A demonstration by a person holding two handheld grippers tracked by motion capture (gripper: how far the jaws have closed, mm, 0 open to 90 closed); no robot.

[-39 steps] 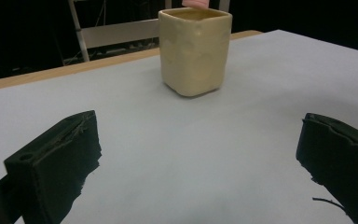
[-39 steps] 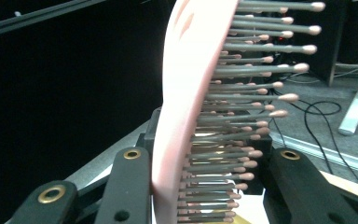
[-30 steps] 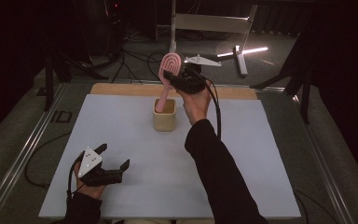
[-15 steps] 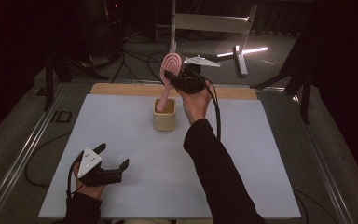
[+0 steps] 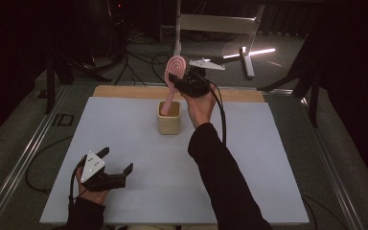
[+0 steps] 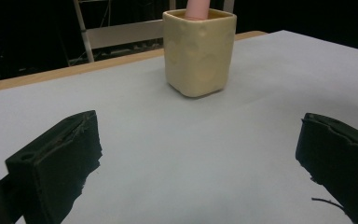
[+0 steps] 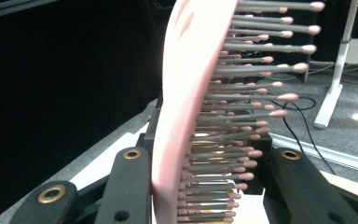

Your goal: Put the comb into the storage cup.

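A pink hairbrush [image 5: 173, 76] stands tilted with its handle down in a cream square cup [image 5: 169, 117] at the back middle of the grey mat. My right gripper [image 5: 178, 80] is shut on the brush's head; in the right gripper view the pink back [image 7: 179, 93] and the grey bristles sit between the two jaws. My left gripper [image 5: 117, 160] rests open near the front left of the mat, nothing between its fingers. Its own view looks across the mat at the cup [image 6: 199, 49] with the pink handle [image 6: 197, 8] rising out of it.
The grey mat [image 5: 124, 139] lies on a wooden table whose bare edge [image 5: 124, 91] shows at the back. A white metal stand [image 5: 220, 24] and cables lie on the dark floor beyond. A black cable trails from the right gripper along the sleeve.
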